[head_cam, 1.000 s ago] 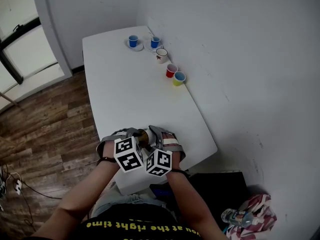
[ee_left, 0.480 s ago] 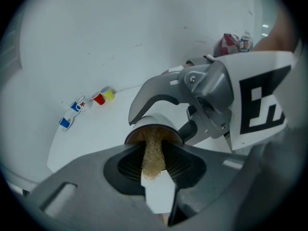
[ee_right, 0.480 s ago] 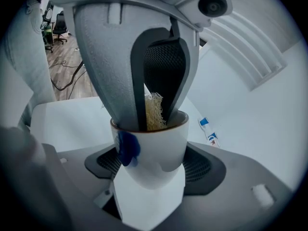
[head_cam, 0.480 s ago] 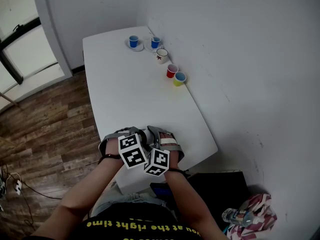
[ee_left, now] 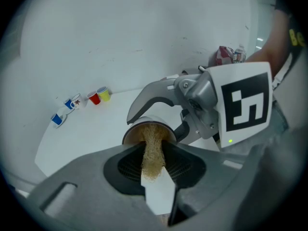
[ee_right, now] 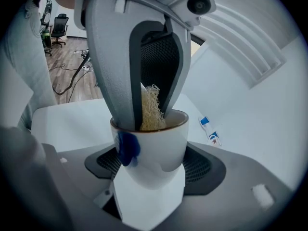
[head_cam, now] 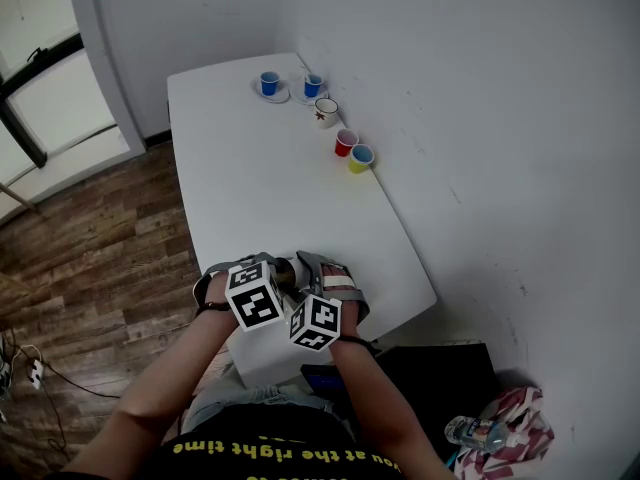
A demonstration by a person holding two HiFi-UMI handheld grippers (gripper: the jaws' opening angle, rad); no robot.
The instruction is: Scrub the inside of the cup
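Head view mostly gives you marker cubes. The gripper views show the real story: your right gripper (ee_right: 153, 177) is clamped around the white cup (ee_right: 156, 146), and your left gripper (ee_left: 153, 170) pinches a scrubber (ee_left: 153, 146) poked down inside it. Both grippers meet nose to nose over the table's (head_cam: 260, 188) near edge, forearms angled inward.

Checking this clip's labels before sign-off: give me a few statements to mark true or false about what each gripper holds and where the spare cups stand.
1. The left gripper grips a tan mesh scrub pad. True.
2. The scrub pad lies flat on the table. False: its end is pushed inside the white cup.
3. The right gripper is empty. False: its jaws clamp the white cup.
4. A red cup stands right beside a yellow cup on the far part of the table. True.
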